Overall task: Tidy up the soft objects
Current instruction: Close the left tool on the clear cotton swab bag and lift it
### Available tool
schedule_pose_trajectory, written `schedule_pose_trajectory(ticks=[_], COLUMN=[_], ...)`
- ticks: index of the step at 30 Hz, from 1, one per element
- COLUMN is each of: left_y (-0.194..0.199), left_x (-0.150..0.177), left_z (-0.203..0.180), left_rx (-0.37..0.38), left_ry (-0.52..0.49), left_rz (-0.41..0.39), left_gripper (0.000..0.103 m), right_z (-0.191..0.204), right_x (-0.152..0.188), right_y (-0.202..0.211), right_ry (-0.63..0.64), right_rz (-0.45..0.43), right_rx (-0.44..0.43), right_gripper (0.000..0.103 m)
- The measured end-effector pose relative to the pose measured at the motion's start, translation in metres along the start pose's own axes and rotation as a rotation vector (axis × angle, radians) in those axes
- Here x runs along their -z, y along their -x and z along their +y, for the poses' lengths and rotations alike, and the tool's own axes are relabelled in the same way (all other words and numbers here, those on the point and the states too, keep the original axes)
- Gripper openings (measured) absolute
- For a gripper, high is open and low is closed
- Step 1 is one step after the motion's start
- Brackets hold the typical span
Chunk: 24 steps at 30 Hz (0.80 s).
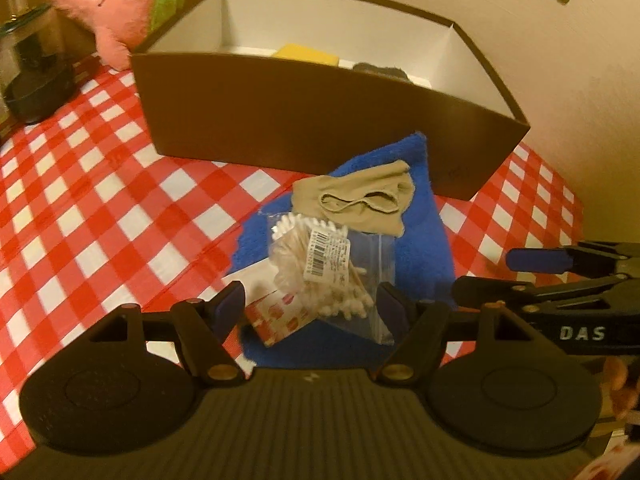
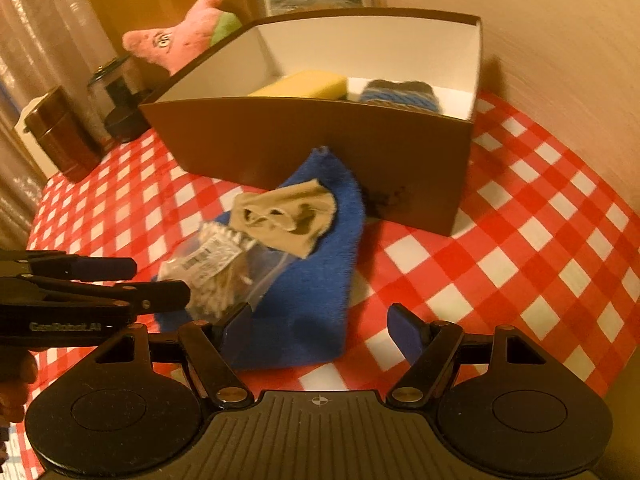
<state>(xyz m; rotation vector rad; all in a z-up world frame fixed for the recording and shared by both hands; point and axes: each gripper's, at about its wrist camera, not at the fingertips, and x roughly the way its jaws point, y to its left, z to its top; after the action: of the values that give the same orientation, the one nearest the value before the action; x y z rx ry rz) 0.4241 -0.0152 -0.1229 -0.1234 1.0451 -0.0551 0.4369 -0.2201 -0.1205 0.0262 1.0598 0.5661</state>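
A blue towel (image 1: 420,216) (image 2: 316,280) lies on the checked tablecloth in front of a brown box (image 1: 304,120) (image 2: 360,148). On the towel rest a beige sock (image 1: 356,198) (image 2: 286,214), a clear bag of cotton swabs (image 1: 320,264) (image 2: 212,272) and a small red-and-white pack (image 1: 276,316). My left gripper (image 1: 312,304) (image 2: 160,280) hangs open just above the swab bag, its fingers on either side of it. My right gripper (image 2: 322,322) (image 1: 488,274) is open over the towel's near right edge, with nothing in it. A yellow sponge (image 2: 308,84) and a blue-grey knitted item (image 2: 400,94) lie in the box.
A pink plush star (image 1: 116,8) (image 2: 180,40) leans behind the box's left corner. Dark containers (image 2: 64,136) and a black dish (image 1: 40,92) stand at the far left. A wall runs close along the right side. Checked cloth (image 2: 520,240) is bare to the right of the towel.
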Motion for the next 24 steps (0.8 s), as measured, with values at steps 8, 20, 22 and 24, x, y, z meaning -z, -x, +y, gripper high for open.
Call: schedule_pose_trajectory(ticks=[8,20,22,24], left_y=[-0.029,-0.041,-0.038,-0.033], left_x=[-0.008,-0.015,-0.015,-0.016], left_z=[-0.011,-0.013,-0.01,-0.008], left_rx=[-0.029,-0.037,-0.032,-0.028], left_ry=[-0.03,-0.041,-0.03,-0.023], left_rz=[0.033,0.008,0.004,-0.003], left_gripper=[0.07,0.031,0.028,0.026], right_z=[-0.017,-0.022,-0.021,-0.019], right_x=[-0.002,-0.006,-0.007,-0.009], right_y=[-0.006,-0.007,-0.008,-0.008], right_ry=[-0.041,-0.04,-0.036,-0.028], right_rz=[-0.001,-0.019,-0.023,-0.029], right_rx=[0.013,0.005,-0.001,-0.012], right_gripper=[0.075,0.075,0.075,0.075])
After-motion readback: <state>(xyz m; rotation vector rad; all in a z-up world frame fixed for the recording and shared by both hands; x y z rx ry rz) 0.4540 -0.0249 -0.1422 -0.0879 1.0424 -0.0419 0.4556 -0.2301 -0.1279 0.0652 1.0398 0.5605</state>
